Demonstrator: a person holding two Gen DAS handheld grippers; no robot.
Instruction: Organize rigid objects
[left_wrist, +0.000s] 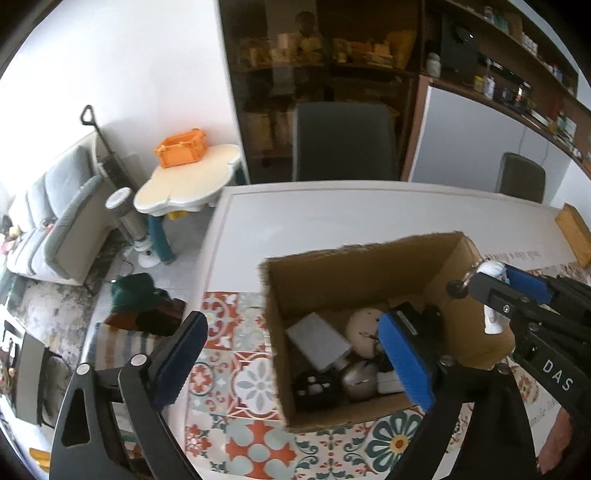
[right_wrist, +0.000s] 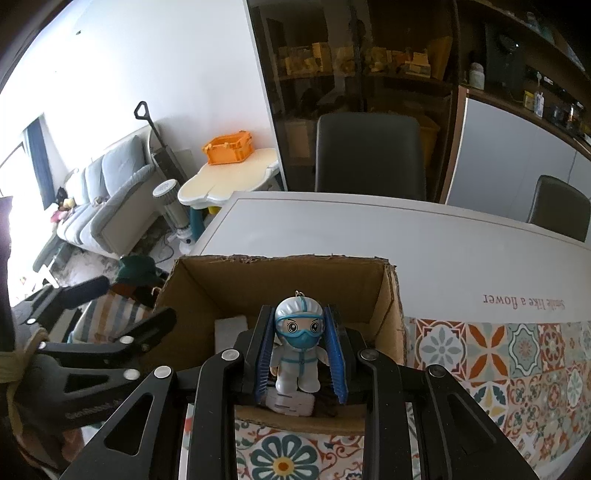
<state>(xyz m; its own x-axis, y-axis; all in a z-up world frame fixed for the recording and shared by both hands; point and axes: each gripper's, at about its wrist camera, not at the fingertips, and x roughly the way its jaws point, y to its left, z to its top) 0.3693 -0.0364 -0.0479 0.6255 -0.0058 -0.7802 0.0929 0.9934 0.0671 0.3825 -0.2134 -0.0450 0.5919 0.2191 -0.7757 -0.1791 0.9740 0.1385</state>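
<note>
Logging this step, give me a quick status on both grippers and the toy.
Right gripper shut on the figurine, above the cardboard box. Left gripper open, empty, beside it. Nothing blocking the drop.

A: We see a brown cardboard box (right_wrist: 280, 280) and a white figurine (right_wrist: 298, 347) with a blue mask.

B: We note blue gripper pads (right_wrist: 337, 363), and an orange, teal and grey floral-tiled mat (right_wrist: 517, 354).
</note>
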